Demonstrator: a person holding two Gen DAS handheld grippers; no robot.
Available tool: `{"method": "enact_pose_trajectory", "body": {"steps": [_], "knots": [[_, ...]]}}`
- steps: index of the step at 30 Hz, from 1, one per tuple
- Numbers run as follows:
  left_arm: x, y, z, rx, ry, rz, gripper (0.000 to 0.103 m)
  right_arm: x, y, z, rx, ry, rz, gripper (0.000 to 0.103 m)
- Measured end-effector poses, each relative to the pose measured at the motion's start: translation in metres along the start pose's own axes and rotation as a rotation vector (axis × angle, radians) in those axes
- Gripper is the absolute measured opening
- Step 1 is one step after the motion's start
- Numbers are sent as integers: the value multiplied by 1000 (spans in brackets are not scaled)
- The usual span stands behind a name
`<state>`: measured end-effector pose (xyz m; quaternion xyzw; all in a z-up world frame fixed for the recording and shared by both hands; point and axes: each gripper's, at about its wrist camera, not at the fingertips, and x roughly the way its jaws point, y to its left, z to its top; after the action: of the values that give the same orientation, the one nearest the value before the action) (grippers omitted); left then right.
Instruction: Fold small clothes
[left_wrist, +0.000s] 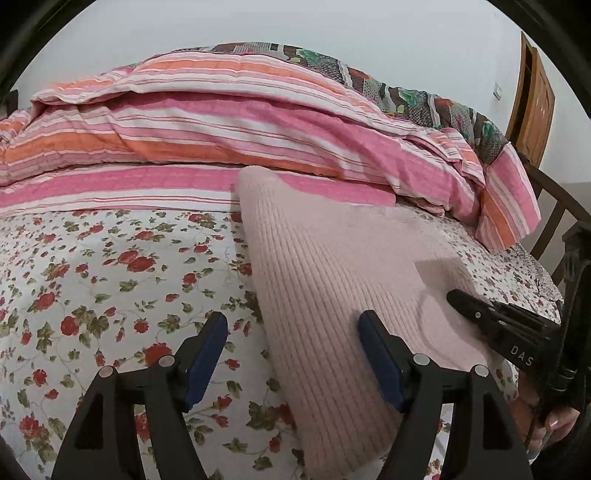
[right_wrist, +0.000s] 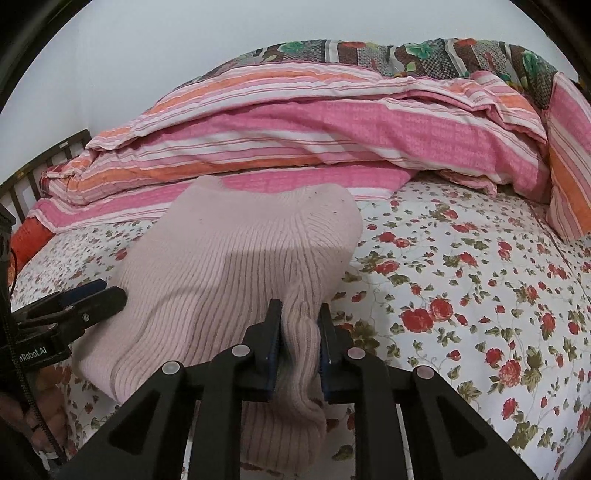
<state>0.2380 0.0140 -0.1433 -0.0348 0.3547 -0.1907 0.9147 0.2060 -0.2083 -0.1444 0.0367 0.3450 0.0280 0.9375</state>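
Pinching a bunched ridge of the pale pink ribbed knit garment (right_wrist: 236, 266), your right gripper (right_wrist: 300, 332) has its jaws closed tight on the fabric; the blue pads (right_wrist: 272, 354) press the knit from both sides, and the cloth bulges up and spills down between the black fingers toward the camera; in the left wrist view that same gripper (left_wrist: 465, 299) shows only as a narrow black snout lying on the garment's right-hand part, with fingertips of your right hand (left_wrist: 554, 421) visible under its handle.

Your left gripper (left_wrist: 293, 325) stands with its jaws wide apart and grips nothing; the garment's left edge runs up between its two blue-padded fingers, the right-hand finger (left_wrist: 380, 354) lying over the knit and the left-hand one (left_wrist: 207, 354) over the white bedsheet printed with red flowers and green leaves (left_wrist: 92, 280); whether that right-hand finger touches the knit you cannot tell from here; in the right wrist view this gripper (right_wrist: 99, 295) sits just beside the garment's left side.

You have the garment lying flat on the flowered sheet, stretching away from both grippers; its far end reaches the folded pink, orange and white striped quilt (left_wrist: 207, 122) heaped along the back of the bed; a darker patchwork-patterned cover with green and red flowers (right_wrist: 424, 51) lies behind the quilt; a wooden door (left_wrist: 532, 107) stands at the far right of the left wrist view.
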Motion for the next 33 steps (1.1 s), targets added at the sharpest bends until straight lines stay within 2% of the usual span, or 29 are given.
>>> {"method": "enact_pose_trajectory", "body": {"steps": [9,17,19,33], "knots": [[4,2,-2,-14,-1,-4,77,0,-2,-5,17,-13,12,16],[3,0,-4,-3,-12,10,78,2,-1,-5,10,-12,-22,22],[3,0,-4,-5,-12,9,78,2,-2,-5,13,-13,-23,27],[3,0,-5,-9,-17,16,80,0,-1,-6,10,-22,-42,31]]}}
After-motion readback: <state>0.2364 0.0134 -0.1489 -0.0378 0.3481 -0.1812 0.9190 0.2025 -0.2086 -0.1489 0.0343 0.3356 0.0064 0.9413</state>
